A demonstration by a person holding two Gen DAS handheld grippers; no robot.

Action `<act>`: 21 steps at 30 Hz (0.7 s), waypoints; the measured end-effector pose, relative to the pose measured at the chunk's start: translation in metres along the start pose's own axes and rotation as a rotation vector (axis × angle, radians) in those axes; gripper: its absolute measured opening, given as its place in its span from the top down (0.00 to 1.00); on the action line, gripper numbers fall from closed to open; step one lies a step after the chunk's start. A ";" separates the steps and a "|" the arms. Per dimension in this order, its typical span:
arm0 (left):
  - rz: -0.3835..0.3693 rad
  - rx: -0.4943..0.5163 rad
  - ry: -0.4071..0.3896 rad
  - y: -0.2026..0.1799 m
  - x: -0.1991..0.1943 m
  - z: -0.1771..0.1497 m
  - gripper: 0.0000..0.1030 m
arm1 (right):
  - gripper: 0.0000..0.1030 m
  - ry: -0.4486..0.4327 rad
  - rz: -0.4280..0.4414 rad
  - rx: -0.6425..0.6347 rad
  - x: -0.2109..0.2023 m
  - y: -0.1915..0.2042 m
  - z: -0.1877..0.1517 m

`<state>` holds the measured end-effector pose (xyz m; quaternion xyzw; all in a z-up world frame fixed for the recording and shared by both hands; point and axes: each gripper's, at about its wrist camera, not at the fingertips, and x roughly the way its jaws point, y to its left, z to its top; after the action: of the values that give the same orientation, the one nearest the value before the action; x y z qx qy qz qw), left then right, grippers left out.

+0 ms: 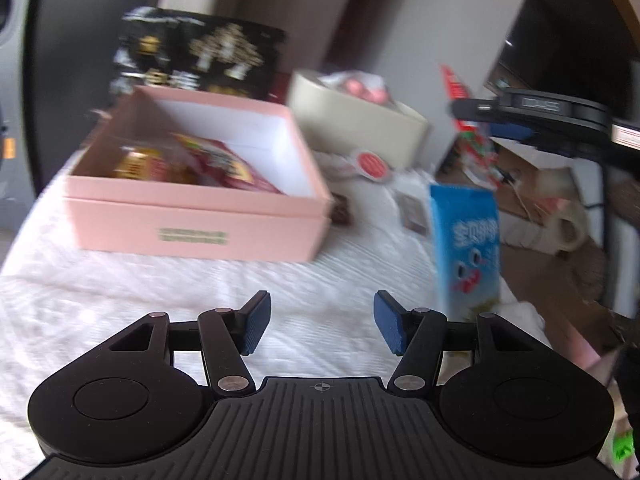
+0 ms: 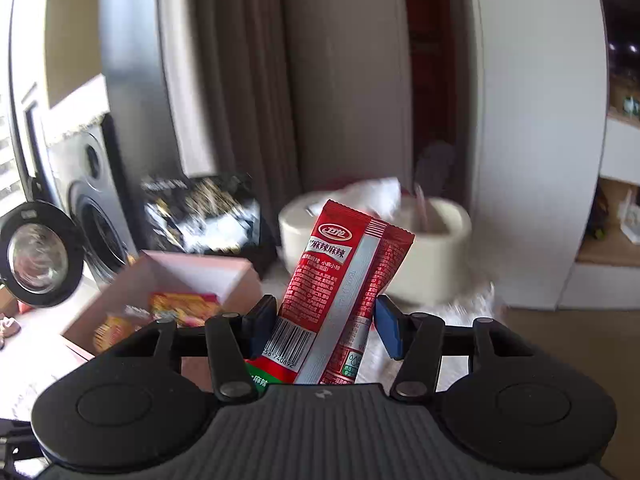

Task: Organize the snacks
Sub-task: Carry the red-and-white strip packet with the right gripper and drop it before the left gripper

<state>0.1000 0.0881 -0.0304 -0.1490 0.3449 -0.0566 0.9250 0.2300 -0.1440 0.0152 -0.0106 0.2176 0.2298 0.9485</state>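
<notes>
L wrist view, left to right: pink box (image 1: 200, 216) sits on the white cloth (image 1: 120, 300) over the bench, lid off, w/ red and yellow snack packs (image 1: 224, 166) lying inside. Behind it a black printed bag (image 1: 200, 54) stands upright. Right of that, a cream tub (image 1: 356, 128) holding pink-wrapped bits; a round red-and-white item (image 1: 372, 164) lies just in front of the tub. Two small dark packs (image 1: 342, 210) lie on the cloth near the box's right corner. Further right a blue pack (image 1: 466, 248) w/ a cartoon face stands upright near the cloth's edge. Left tool (image 1: 320, 326) hovers over bare cloth, pads spread apart, nothing between them.

R wrist view: a round lens (image 2: 36, 252) at far left, then a speaker (image 2: 96, 200). Pink box (image 2: 180, 292) at lower left w/ packs inside, black bag (image 2: 204, 212) behind it, cream tub (image 2: 432, 256) right of centre. Right tool (image 2: 326, 326) pinches a red snack pack (image 2: 344, 280), pads pressing both its sides; pack stands tilted, top leaning right, held in the air in front of the tub, barcode end down.
</notes>
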 end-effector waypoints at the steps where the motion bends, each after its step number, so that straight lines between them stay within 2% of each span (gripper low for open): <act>1: 0.014 -0.011 -0.008 0.006 -0.005 0.000 0.39 | 0.48 -0.018 0.008 -0.006 -0.005 0.005 0.003; 4: 0.044 -0.045 -0.032 0.018 -0.017 0.001 0.39 | 0.48 -0.038 0.043 -0.021 -0.016 0.019 0.013; 7: 0.058 -0.066 -0.049 0.028 -0.026 -0.001 0.39 | 0.48 -0.004 0.113 -0.015 -0.019 0.033 0.020; 13: 0.077 -0.106 -0.065 0.046 -0.043 -0.009 0.39 | 0.47 0.191 0.239 0.001 -0.014 0.073 -0.004; 17: 0.091 -0.128 -0.076 0.056 -0.054 -0.016 0.39 | 0.47 0.321 0.321 0.003 -0.016 0.097 -0.041; 21: 0.102 -0.152 -0.081 0.065 -0.059 -0.019 0.39 | 0.47 0.435 0.343 0.003 -0.010 0.119 -0.077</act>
<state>0.0433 0.1571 -0.0282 -0.2032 0.3176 0.0231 0.9259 0.1385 -0.0509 -0.0410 -0.0212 0.4152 0.3791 0.8267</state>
